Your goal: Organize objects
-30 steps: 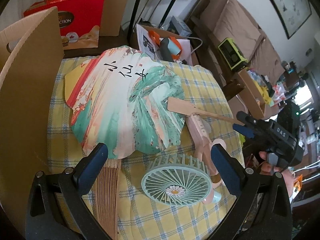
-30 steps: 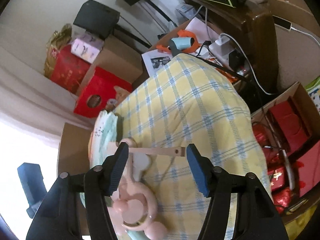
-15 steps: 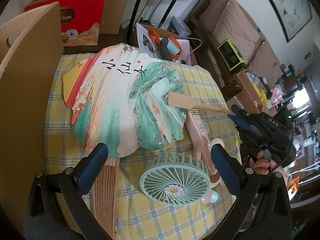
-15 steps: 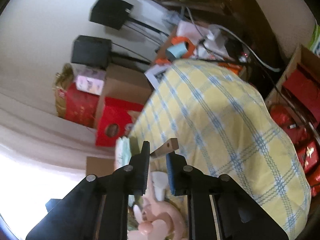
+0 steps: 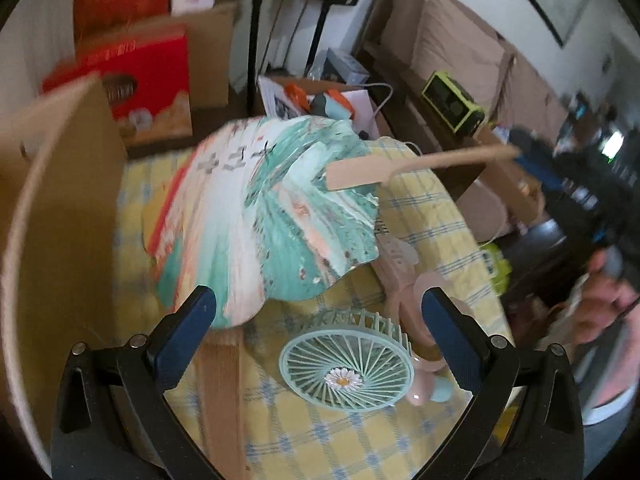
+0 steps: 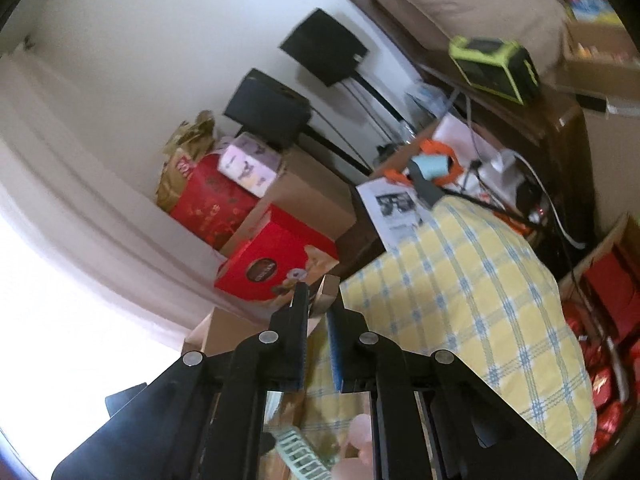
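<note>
A painted paper fan (image 5: 272,216) in green, white and orange rests on the yellow checked tablecloth (image 5: 424,216), its right side tilted up. My right gripper (image 5: 520,154) is shut on the far end of its flat wooden handle (image 5: 400,166), which hangs in the air. In the right wrist view the handle's tip (image 6: 326,290) sticks out between the closed pads of the right gripper (image 6: 318,306). My left gripper (image 5: 318,320) stands open above a mint mini fan (image 5: 346,376) with a daisy hub. A pink hand fan (image 5: 404,280) lies beside the mint one, partly hidden.
A tall cardboard box wall (image 5: 60,200) stands at the table's left. A folded slatted wooden fan (image 5: 222,380) lies near the left finger. Behind the table are a red gift box (image 5: 148,76), an orange and teal tool (image 5: 324,102) and a green radio (image 5: 452,100). A person's hand (image 5: 600,304) holds the right gripper.
The right gripper closed on the wooden handle and rose, lifting the fan's right side off the cloth. The left gripper shifted a little and stayed open.
</note>
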`<state>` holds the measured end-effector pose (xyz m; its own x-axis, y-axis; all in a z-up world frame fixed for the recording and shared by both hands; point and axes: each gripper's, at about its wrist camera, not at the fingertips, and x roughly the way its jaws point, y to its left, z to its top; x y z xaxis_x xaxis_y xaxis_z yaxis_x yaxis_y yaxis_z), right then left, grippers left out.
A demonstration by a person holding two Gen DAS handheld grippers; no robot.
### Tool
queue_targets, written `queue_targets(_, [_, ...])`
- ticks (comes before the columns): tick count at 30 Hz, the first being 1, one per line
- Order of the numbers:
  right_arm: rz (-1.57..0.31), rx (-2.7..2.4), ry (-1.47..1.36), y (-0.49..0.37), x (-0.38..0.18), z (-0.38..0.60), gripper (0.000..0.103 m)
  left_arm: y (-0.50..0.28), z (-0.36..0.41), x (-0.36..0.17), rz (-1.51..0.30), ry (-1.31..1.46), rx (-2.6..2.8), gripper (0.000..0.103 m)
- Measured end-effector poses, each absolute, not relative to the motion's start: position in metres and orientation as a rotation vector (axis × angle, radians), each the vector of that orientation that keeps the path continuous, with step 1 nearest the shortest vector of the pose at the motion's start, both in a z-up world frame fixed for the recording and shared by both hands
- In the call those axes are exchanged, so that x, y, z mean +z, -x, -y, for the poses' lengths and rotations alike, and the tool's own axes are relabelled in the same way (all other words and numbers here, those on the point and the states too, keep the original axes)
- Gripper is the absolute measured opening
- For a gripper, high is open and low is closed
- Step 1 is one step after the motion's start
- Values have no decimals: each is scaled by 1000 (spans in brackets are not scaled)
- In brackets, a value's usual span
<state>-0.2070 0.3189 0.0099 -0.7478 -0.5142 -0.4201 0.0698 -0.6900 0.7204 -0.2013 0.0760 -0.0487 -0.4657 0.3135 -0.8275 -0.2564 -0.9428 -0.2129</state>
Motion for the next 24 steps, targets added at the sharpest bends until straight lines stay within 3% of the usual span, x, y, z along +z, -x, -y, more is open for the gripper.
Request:
queue_targets(7, [915, -2477, -843, 196, 34, -301, 10, 201, -95, -32, -157, 1277, 2593, 100])
queue_targets(13, [853, -2493, -829, 194, 46, -287, 10, 210, -95, -39, -248, 1277, 2616, 56])
queue_targets(14, [850, -2493, -830, 194, 47, -287, 10, 211, -96, -40, -262, 1272, 2617, 40])
queue_targets(15, [846, -2494, -834, 195, 48, -285, 10, 211, -96, -41, -274, 1269, 2617, 32])
queue_targets(21, [823, -2506, -837, 198, 55, -283, 10, 202, -106, -34, -453, 1159, 2660, 17])
queue_targets(24, [822, -2506, -821, 196, 60, -284, 10, 198, -107, -26, -483, 1114, 2680, 15])
